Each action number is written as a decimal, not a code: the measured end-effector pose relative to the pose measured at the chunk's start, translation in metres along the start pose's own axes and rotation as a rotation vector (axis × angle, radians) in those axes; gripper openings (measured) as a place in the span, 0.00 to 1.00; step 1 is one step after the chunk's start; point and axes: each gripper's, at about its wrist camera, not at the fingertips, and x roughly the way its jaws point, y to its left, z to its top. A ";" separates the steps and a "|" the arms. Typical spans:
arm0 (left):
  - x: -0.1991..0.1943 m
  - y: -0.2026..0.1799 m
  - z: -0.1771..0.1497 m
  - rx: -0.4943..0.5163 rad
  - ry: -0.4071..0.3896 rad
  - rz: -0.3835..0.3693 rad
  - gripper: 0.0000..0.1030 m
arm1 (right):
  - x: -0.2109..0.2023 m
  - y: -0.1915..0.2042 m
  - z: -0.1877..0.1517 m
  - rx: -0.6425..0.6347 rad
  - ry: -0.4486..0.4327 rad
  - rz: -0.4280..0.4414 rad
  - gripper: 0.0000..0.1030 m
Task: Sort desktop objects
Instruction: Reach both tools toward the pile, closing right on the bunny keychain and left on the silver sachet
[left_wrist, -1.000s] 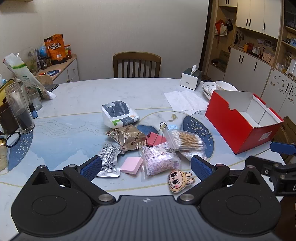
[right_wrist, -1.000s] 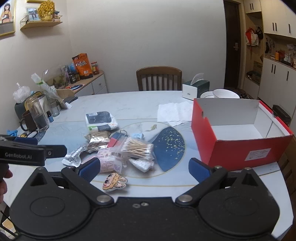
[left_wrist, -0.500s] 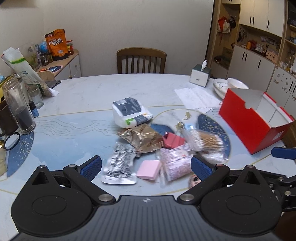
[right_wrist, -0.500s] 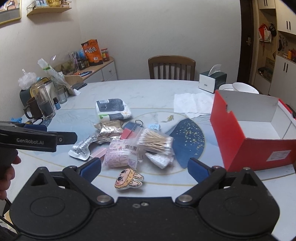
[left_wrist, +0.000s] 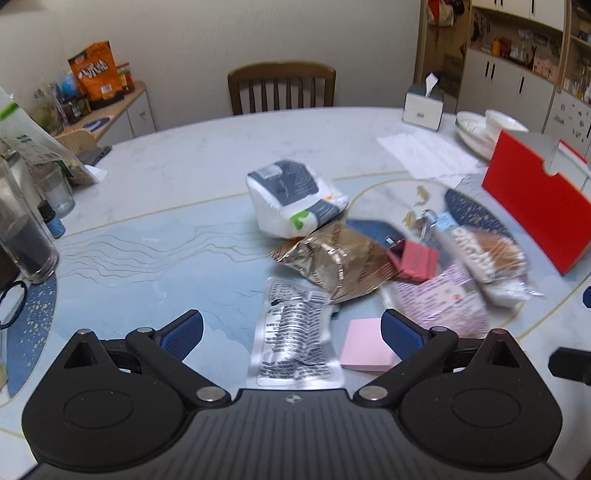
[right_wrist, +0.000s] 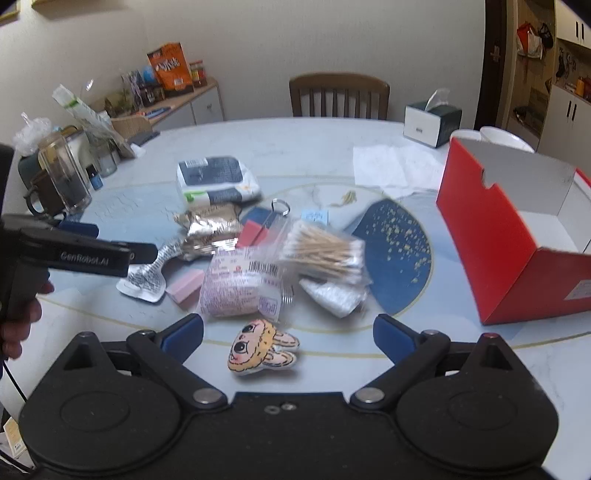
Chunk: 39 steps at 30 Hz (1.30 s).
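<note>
Fingers on both tools stand spread wide with nothing between them: the left gripper (left_wrist: 291, 330) hovers low over the near edge of the pile, the right gripper (right_wrist: 288, 332) hangs a little back from it. Nothing is in the red box (right_wrist: 517, 236) that I can see, so by my reading the sorting is only starting and the step in hand is choosing and taking a first item.

Going left to right across the desk (left_wrist: 147, 229): the silver foil pouch (left_wrist: 295, 332) lies flat between the left fingers' tips, with the pink pad (left_wrist: 365, 345) just beside it, touching the inner side of the right-hand finger. Behind them sit the crinkled gold bag (left_wrist: 332, 258) and the white-and-grey pack (left_wrist: 291, 199). Further right come the pink printed packet (right_wrist: 240, 286), the red clip (left_wrist: 415, 260), the bag of cotton swabs (right_wrist: 321, 251), and nearest the right gripper the small cartoon doll (right_wrist: 260, 347), lying apart from the heap. The red box stands open at the far right.

For a clean pick, the left tool is best centred on one thing only: the pouch is thin and flat, so it likely needs tilting the fingers to catch an edge, whereas the pad offers firm sides. Closing as placed risks nipping both. The doll, standing alone, looks the easiest first take for the right tool and is closest to the box.
</note>
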 end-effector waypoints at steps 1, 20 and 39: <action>0.006 0.002 0.000 0.004 0.011 -0.008 1.00 | 0.003 0.001 -0.001 0.001 0.007 -0.001 0.96; 0.064 0.021 0.006 0.017 0.140 -0.065 0.99 | 0.049 0.023 -0.007 -0.041 0.121 -0.045 0.87; 0.057 0.022 0.004 0.066 0.134 -0.095 0.59 | 0.065 0.034 -0.008 -0.068 0.170 -0.046 0.58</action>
